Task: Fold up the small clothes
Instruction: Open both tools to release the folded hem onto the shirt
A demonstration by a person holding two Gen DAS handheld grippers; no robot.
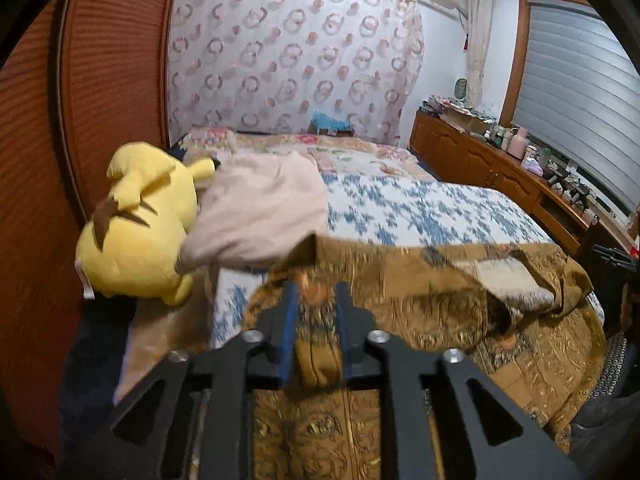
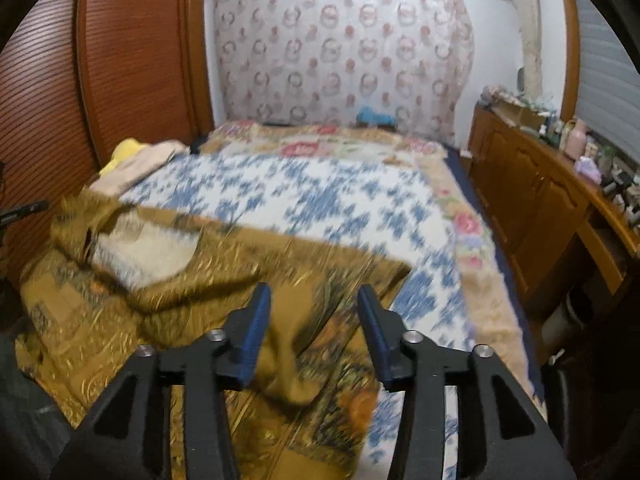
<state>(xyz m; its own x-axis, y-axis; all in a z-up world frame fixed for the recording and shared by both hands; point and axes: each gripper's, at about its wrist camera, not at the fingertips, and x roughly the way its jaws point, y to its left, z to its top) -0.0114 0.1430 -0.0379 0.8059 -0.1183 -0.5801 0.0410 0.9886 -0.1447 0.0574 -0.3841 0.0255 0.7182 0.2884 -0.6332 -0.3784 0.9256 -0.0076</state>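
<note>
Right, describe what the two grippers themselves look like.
The left gripper and right gripper look the same: matte black angular linkage arms with triangular cut-outs, round silver bolt heads at the pivots, and flat blue pads lining the jaws. No cables, markings or sleeves show in either wrist view.

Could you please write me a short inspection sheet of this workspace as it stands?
Surface: bed with blue floral quilt.
Job's things: golden-brown patterned garment spread at the near end, partly folded.
Clutter: yellow plush toy under a pink cloth, at the left edge.
Grippers: left gripper shut on garment fabric; right gripper open above it.
Cables: nothing seen.
Surroundings: wooden wardrobe, cluttered sideboard, curtain.
</note>
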